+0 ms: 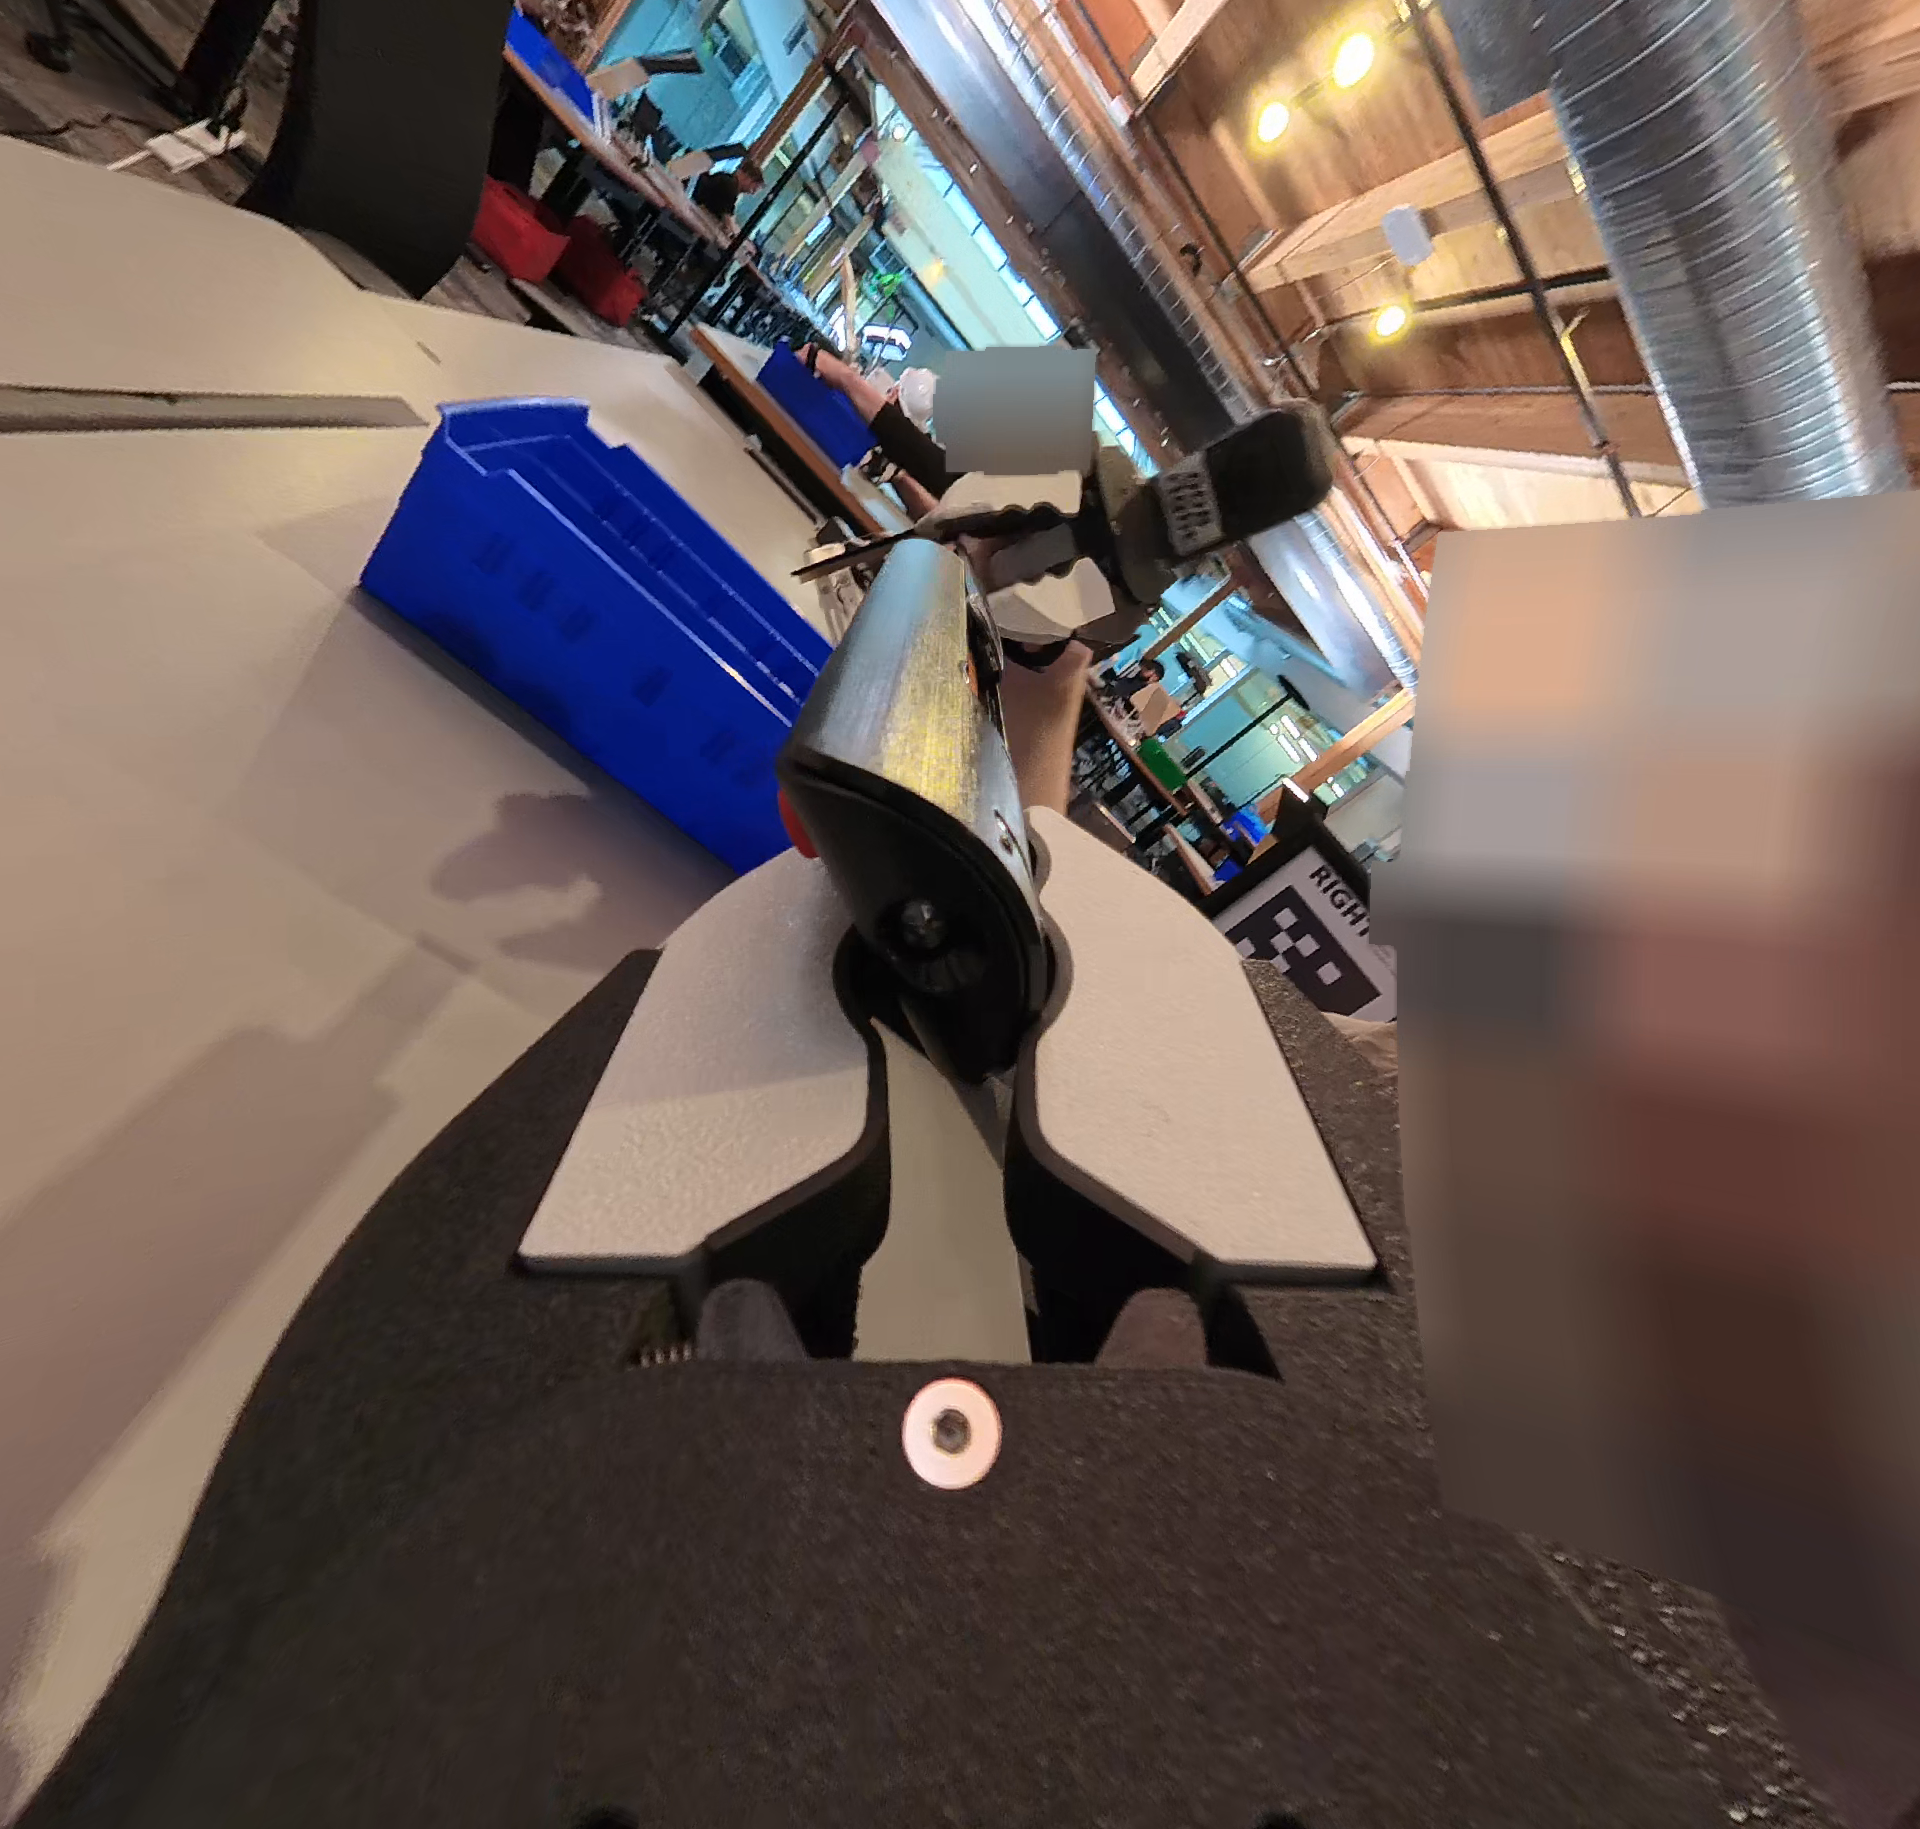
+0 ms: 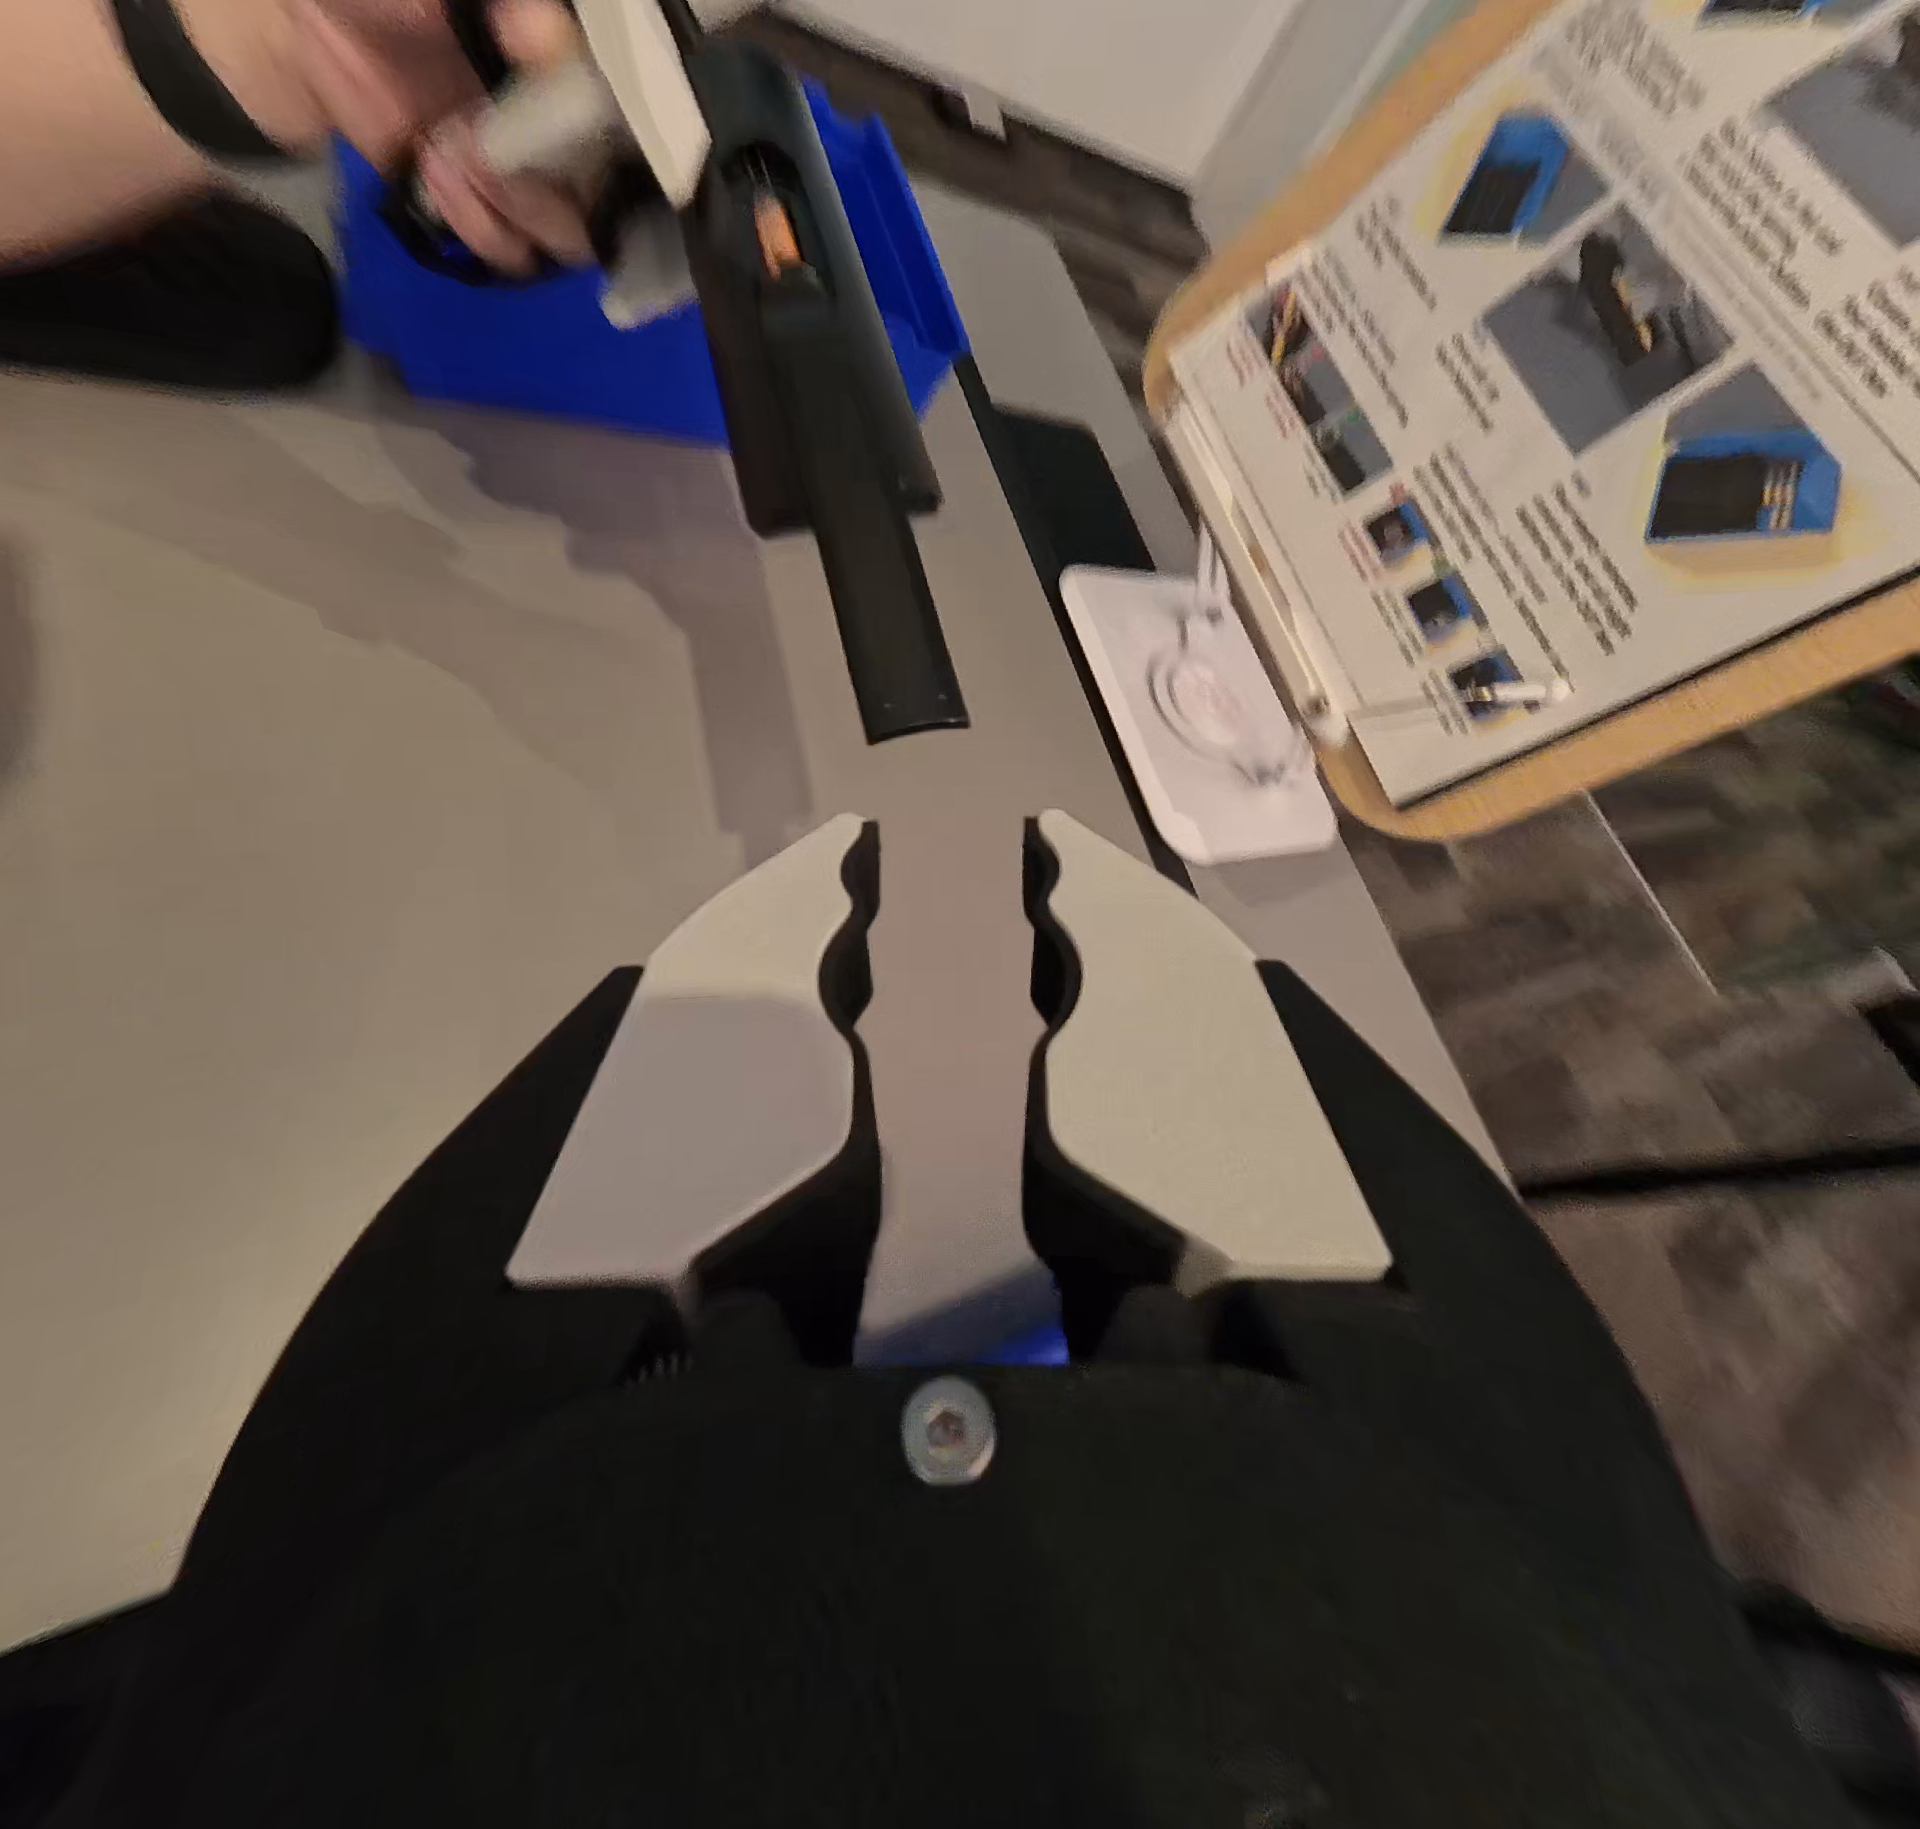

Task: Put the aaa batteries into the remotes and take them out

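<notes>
My left gripper (image 1: 940, 932) is shut on the end of a black remote (image 1: 914, 699) and holds it up off the grey table (image 1: 208, 740). In the right wrist view the remote (image 2: 758, 252) points towards me with its battery bay open, and an orange-tinted battery (image 2: 779, 241) shows inside. A long black battery cover (image 2: 883, 574) hangs partly slid off its near end. My right gripper (image 2: 951, 829) is open and empty, just short of the cover's tip. It also shows in the left wrist view (image 1: 1029, 553) beyond the remote's far end.
A blue plastic bin (image 1: 582, 595) stands on the table behind the remote (image 2: 540, 345). An instruction sheet on a wooden board (image 2: 1558, 356) leans at the right on a white stand base (image 2: 1195, 730). The table edge (image 2: 1299, 948) and carpet lie to the right. A hand (image 2: 312, 34) holds the left gripper.
</notes>
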`<state>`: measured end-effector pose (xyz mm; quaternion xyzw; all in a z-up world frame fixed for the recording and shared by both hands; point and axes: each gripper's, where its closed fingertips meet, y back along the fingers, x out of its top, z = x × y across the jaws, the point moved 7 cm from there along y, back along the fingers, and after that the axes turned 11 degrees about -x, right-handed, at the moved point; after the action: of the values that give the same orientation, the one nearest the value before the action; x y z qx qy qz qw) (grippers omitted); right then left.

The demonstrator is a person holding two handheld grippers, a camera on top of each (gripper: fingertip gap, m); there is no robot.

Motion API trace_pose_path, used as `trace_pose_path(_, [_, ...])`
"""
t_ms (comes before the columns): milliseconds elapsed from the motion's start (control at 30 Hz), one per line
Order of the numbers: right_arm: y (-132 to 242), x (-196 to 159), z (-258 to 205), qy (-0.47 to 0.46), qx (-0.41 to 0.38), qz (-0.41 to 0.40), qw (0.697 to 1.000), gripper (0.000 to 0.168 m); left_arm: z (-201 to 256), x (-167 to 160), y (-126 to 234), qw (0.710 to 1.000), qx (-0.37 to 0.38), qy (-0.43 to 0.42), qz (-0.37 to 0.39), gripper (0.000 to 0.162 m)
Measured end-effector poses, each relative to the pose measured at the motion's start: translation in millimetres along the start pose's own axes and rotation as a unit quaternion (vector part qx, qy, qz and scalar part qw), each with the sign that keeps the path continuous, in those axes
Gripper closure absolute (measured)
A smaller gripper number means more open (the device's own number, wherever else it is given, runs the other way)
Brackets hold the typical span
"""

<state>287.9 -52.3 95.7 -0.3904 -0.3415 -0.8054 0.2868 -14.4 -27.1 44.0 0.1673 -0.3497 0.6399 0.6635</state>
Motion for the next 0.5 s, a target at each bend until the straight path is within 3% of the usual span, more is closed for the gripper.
trace_pose_path(200, [4.3,14.6,5.6,-0.077,0.063,0.169,0.981,0.126,8.1,3.1,1.4,1.0,-0.023,0.0,0.011,0.141])
trace_pose_path(500, [-2.0,18.3,-2.1,-0.047,0.065,0.194,0.978,0.131,11.2,2.4,-1.3,0.999,-0.037,0.003,0.01,0.141])
